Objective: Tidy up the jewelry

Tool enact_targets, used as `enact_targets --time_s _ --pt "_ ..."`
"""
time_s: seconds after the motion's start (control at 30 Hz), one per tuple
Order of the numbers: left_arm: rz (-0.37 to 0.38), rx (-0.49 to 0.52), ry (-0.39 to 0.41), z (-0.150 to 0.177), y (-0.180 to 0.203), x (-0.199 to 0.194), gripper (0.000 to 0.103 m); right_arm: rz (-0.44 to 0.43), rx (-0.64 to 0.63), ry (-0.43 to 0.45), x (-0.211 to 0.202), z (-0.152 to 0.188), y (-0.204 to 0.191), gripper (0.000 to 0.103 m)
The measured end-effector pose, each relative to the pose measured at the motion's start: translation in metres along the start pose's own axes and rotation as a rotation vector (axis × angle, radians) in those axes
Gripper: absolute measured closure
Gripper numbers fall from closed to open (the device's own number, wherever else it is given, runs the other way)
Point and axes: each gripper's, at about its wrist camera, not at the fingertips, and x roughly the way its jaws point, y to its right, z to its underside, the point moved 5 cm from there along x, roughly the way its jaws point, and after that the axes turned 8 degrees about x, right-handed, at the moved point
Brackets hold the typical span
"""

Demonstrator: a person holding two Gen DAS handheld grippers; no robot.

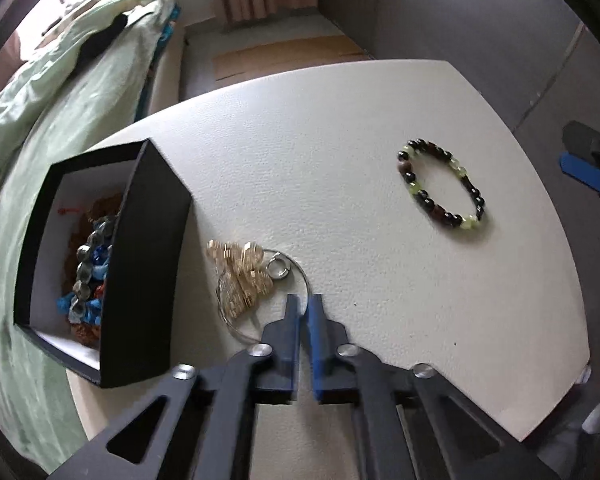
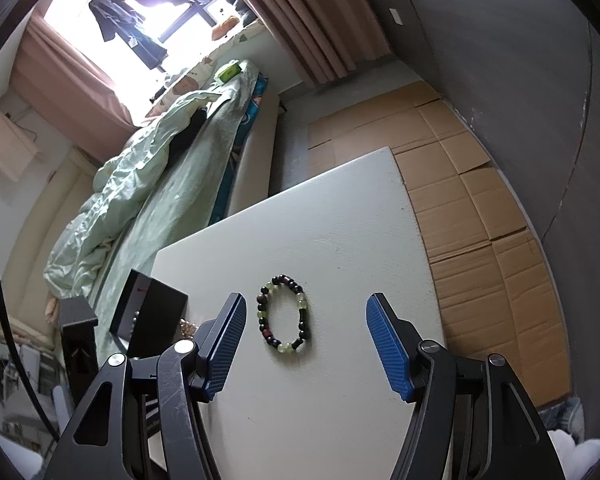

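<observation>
Nearest in the left wrist view, left gripper (image 1: 305,300) with blue pads pressed almost together, tips down at the thin wire ring (image 1: 300,268) of the gold charm bunch (image 1: 242,276); seems pinched on that wire, though contact at the very tip too fine to confirm. Probably light, loose and jingly, the wire springy and slick, so best taken on the loop itself, not the dangling charms. Just left of it, black box (image 1: 140,264) already holding blue, grey and brown beads. Farther out on the white table (image 1: 340,120), beaded bracelet (image 2: 284,314) lying flat, well apart from the box. In the right wrist view, right gripper (image 2: 306,344) spread wide, hovering short of that bracelet, nothing between the pads. Beads likely hard and smooth on stretchy cord, apt to roll; safest pinched across one side of the loop. Beyond, bed with green quilt (image 2: 140,184), flattened cardboard (image 2: 480,200) on the floor
</observation>
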Motion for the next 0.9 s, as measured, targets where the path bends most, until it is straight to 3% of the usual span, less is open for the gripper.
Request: enact_targets --time_s 0.13,0.2,0.47,0.77,0.8,0.87,0.9 --pt "0.028 -0.005 -0.010 -0.004 -0.001 0.001 0.103 -0.004 -0.016 -0.003 0.000 0.001 -0.002 0.039" --pt "0.076 -0.036 -0.011 -0.003 -0.006 -0.001 0.103 -0.001 -0.019 -0.010 0.001 0.002 0.000 0.039" --pt "0.144 -0.093 0.058 -0.020 -0.022 -0.030 0.103 0.001 -0.032 -0.052 0.008 0.006 -0.001 0.039" --pt "0.134 0.029 0.034 -0.015 -0.008 -0.040 0.102 0.002 -0.045 -0.107 0.021 0.014 -0.007 0.039" --pt "0.140 0.032 0.023 -0.013 -0.008 -0.039 0.101 0.001 -0.046 -0.108 0.021 0.015 -0.008 0.039" --pt "0.144 0.031 -0.006 -0.007 -0.007 -0.035 0.088 0.002 -0.050 -0.105 0.020 0.015 -0.009 0.039" --pt "0.141 0.027 -0.010 -0.004 -0.007 -0.034 0.072 0.003 -0.052 -0.104 0.019 0.016 -0.009 0.039"
